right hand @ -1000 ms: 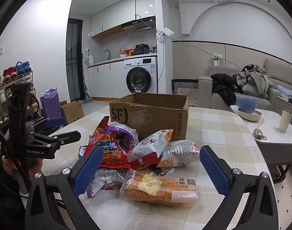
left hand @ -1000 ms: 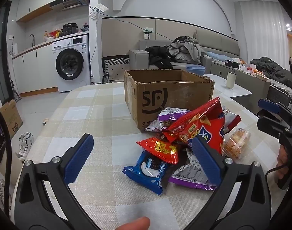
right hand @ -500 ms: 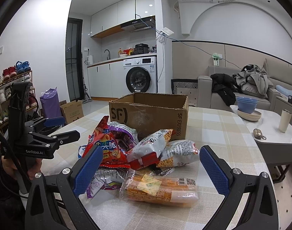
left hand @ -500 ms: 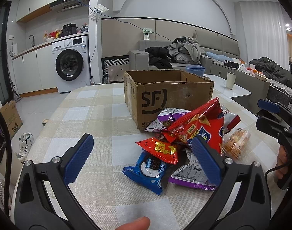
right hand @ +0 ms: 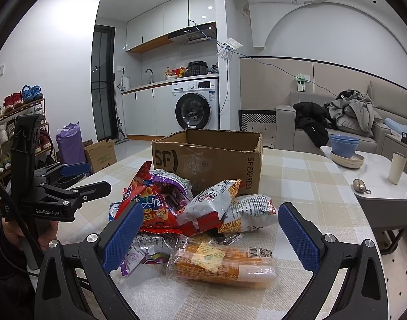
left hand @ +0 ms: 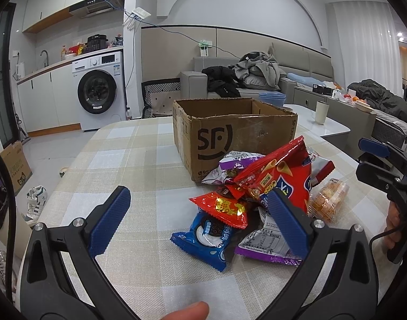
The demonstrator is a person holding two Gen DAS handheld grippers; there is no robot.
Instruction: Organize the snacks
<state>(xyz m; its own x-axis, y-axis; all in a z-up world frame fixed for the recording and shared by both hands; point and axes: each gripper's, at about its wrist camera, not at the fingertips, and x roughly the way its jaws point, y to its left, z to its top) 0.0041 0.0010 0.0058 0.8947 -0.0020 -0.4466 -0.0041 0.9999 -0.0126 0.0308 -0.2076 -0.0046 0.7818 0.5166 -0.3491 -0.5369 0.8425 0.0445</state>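
Nothing has been moved over the last second: both the left gripper [left hand: 195, 221] and right gripper [right hand: 210, 233] are held wide open and empty above the snack pile [right hand: 192, 213] beside the cardboard box [left hand: 235, 130], so sorting is judged unstarted.

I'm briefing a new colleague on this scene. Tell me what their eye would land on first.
First, the heap of snack packets in the middle of the checked table, with a big red bag on top. Right behind it stands an open cardboard box. Both grippers, left and right, hang wide open before the heap.
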